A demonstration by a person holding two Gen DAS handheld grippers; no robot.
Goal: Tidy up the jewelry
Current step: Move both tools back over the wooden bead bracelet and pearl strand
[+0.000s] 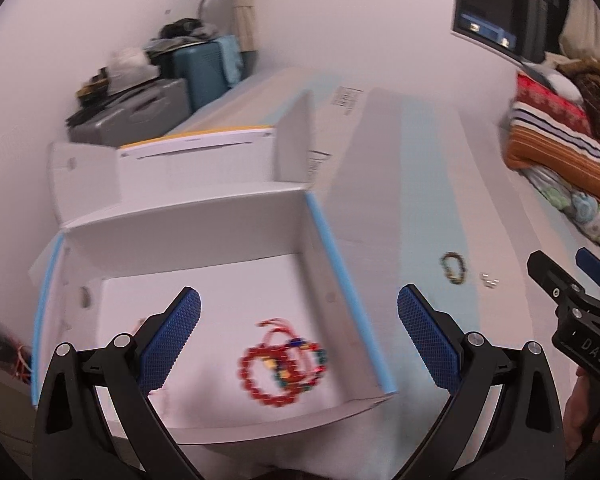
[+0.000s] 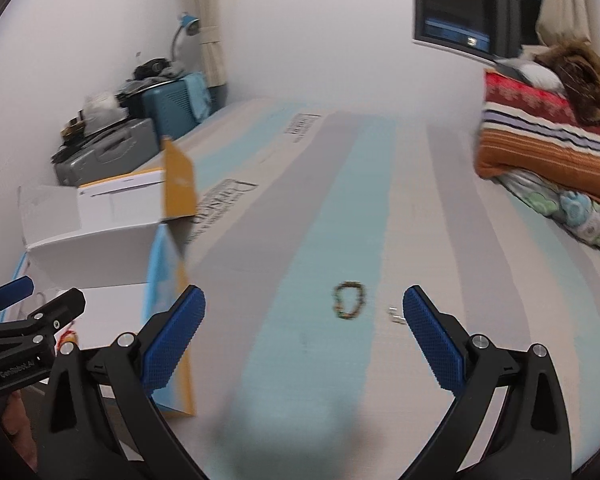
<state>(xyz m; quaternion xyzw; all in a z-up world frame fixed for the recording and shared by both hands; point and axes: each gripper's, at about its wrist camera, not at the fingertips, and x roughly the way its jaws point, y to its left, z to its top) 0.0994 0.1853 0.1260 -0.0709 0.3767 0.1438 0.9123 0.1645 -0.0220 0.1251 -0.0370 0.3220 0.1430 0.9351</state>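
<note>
- The left gripper [image 1: 299, 336] is being held with its fingers spread wide and nothing between them, above the open white box [image 1: 328, 236].
- The right gripper [image 2: 304, 334] is likewise being held wide and empty, over the striped worktop [image 2: 480, 240].
- A tangle of red beaded bracelets [image 1: 284, 364] is lying on the floor of the box, toward its right wall.
- A dark beaded bracelet [image 2: 349, 300] is lying loose on the pale blue stripe of the worktop, with small silvery pieces [image 2: 396, 316] just beside it; what these are cannot be told.
- The dark bracelet is being judged light, limp and prone to rolling or sliding; it is best pinched across one side of the loop, pressed down against the worktop.
- The silvery pieces are being judged tiny and easily flicked away by a finger that is closing on the bracelet.
- The box wall and its raised flap [image 2: 178, 184] are standing between the bracelet and the box floor, so a carry is being judged to need a lift over them.
- Folded blankets [image 2: 540, 136] and stacked cases [image 2: 112, 148] are lying well apart from the work.
</note>
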